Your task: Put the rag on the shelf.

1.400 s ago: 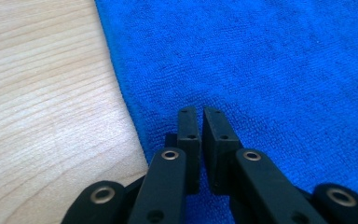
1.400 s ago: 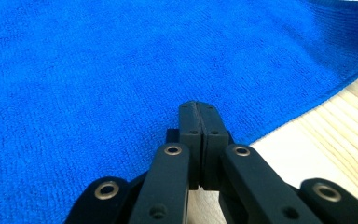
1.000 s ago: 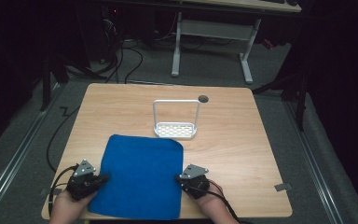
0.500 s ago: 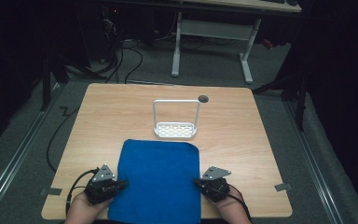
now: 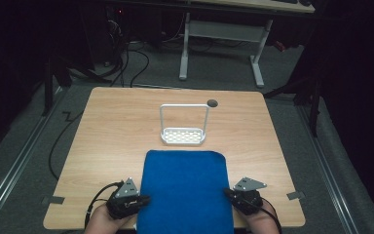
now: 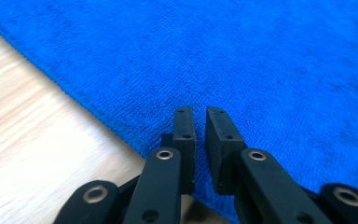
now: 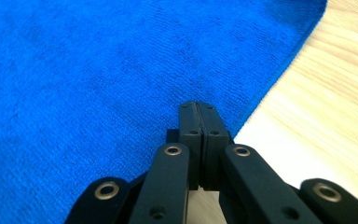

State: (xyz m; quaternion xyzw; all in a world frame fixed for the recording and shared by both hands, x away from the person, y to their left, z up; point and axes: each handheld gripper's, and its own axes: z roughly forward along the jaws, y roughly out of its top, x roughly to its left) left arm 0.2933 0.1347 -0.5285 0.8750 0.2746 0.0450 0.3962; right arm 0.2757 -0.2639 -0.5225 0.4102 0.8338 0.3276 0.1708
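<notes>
Blue terry cloth towel [image 5: 185, 190] lies flat on the light wood tabletop [image 5: 112, 136], near edge hanging over the front. Left hand-held gripper [image 6: 200, 119] has just been opening, jaws slightly parted at the towel's left edge, apparently letting go. Right hand-held gripper [image 7: 199, 114] is clenched on the right edge. Release both evenly, keep the cloth unwrinkled, clear of the white wire rack [image 5: 183, 127].

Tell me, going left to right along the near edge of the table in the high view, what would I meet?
Left gripper → blue towel → right gripper → bare wooden table.
</notes>
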